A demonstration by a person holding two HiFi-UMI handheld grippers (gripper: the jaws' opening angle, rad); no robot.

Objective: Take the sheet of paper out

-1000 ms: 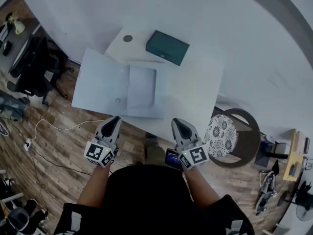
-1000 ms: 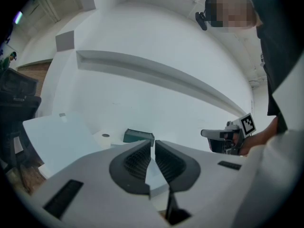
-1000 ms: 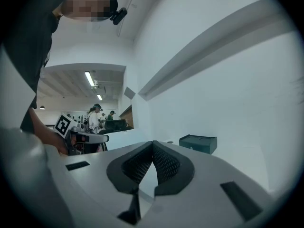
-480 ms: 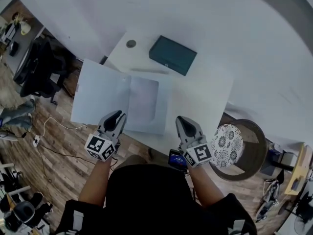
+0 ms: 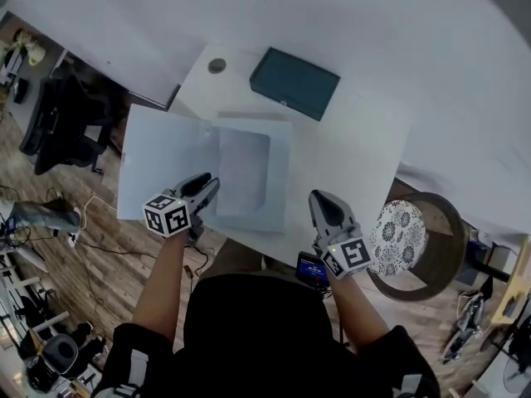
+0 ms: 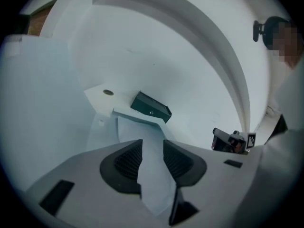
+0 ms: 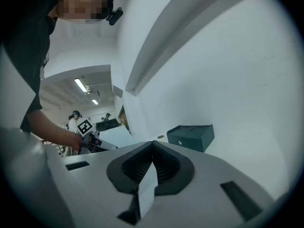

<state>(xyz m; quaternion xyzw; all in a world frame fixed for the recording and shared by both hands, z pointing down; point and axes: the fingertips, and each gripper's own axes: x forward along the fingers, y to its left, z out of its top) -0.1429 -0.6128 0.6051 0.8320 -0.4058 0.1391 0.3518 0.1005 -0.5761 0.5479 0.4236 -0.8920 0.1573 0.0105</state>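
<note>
An open pale folder (image 5: 162,160) lies on the white table (image 5: 357,156), its left flap hanging past the table's left edge. The sheet of paper (image 5: 245,168) sits in the folder's right half. My left gripper (image 5: 210,188) hovers over the folder's near edge, just left of the sheet. Its jaws have just been opening and now stand open. In the left gripper view the sheet (image 6: 142,137) shows through the gap of that gripper (image 6: 152,144), with nothing pinched. My right gripper (image 5: 320,199) is shut and empty by the table's front edge, right of the folder.
A teal box (image 5: 294,83) stands at the back of the table beside a round cable hole (image 5: 216,65). A stool with a patterned cushion (image 5: 398,229) is at the right of the table. Black chairs (image 5: 58,123) and cables crowd the wooden floor on the left.
My left gripper has moved forward from the table's near edge to above the folder, rolled, and opened its jaws. The right gripper has shifted slightly right along the front edge.
</note>
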